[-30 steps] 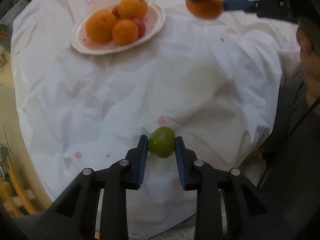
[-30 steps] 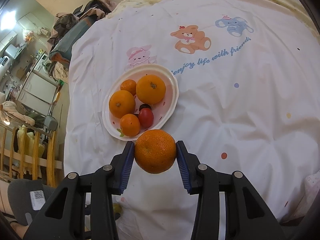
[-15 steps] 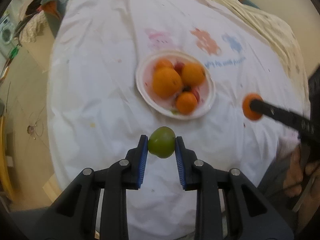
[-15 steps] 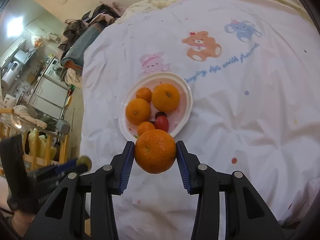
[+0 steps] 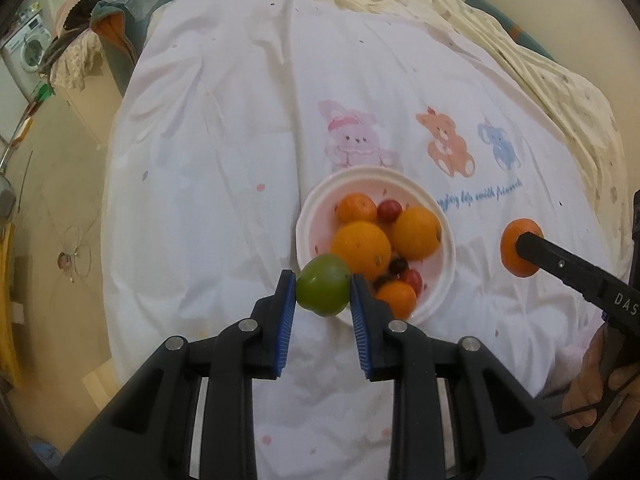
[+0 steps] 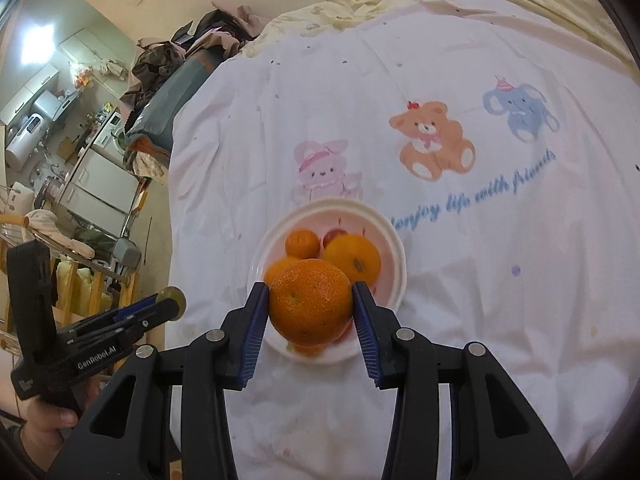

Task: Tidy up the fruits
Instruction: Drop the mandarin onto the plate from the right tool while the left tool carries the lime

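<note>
A white plate [image 5: 446, 264] holds several oranges and small red fruits on a white cartoon-print cloth. My left gripper [image 5: 323, 294] is shut on a green fruit [image 5: 322, 290], held in the air at the plate's near left rim. In the right wrist view my right gripper [image 6: 311, 307] is shut on a large orange [image 6: 310, 302], hanging over the near part of the plate [image 6: 396, 248]. The left wrist view shows that orange [image 5: 516, 246] and the right gripper's finger to the right of the plate. The left gripper [image 6: 170, 304] appears at the left of the right wrist view.
The cloth [image 5: 224, 184] covers a round table whose edge drops off at the left to a wooden floor [image 5: 52, 208]. A yellowish blanket [image 5: 560, 80] lies beyond it. Clutter and appliances [image 6: 80, 152] stand at the far left. A hand [image 5: 596, 384] grips the right tool.
My left gripper has swung with the green fruit from the table's near edge up to the plate's rim. My right gripper has carried the orange from in front of the plate to over it.
</note>
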Available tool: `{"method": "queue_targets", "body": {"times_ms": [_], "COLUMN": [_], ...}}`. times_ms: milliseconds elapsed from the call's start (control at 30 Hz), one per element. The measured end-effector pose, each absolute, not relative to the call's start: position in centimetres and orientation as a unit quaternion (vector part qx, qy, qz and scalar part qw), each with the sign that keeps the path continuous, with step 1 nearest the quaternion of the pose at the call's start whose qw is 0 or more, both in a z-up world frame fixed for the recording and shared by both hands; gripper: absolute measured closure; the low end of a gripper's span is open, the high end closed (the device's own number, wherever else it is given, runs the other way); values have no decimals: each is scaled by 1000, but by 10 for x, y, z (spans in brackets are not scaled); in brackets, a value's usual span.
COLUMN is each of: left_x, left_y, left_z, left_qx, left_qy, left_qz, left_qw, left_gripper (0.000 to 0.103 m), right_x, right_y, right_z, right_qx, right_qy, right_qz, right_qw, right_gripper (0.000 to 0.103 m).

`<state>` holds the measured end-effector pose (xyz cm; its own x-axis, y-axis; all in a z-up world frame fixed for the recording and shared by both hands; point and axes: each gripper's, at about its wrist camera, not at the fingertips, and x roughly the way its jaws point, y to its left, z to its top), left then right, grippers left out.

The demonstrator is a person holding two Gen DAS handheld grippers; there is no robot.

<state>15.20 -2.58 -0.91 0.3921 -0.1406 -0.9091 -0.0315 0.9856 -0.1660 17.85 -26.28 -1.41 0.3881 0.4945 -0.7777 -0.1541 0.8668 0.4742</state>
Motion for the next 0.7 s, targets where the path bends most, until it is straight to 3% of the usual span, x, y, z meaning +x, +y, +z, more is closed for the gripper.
{"method": "queue_targets", "body": {"times_ms": [400, 700], "left_x": [167, 169], "left_y": [-14, -33], "left_z": [-53, -72], "left_qx": [-109, -102], "left_qy": [591, 614], "left_qz": [-24, -38], "left_qw": [799, 782], "left_gripper": [79, 79], "right_x": [206, 210], "right_y": [-222, -217], "right_z": [-94, -107], "right_qx": [164, 174], "right_qy": [582, 594], "right_qz": [220, 220], "right_qw": [765, 754], "right_gripper": [59, 53]}}
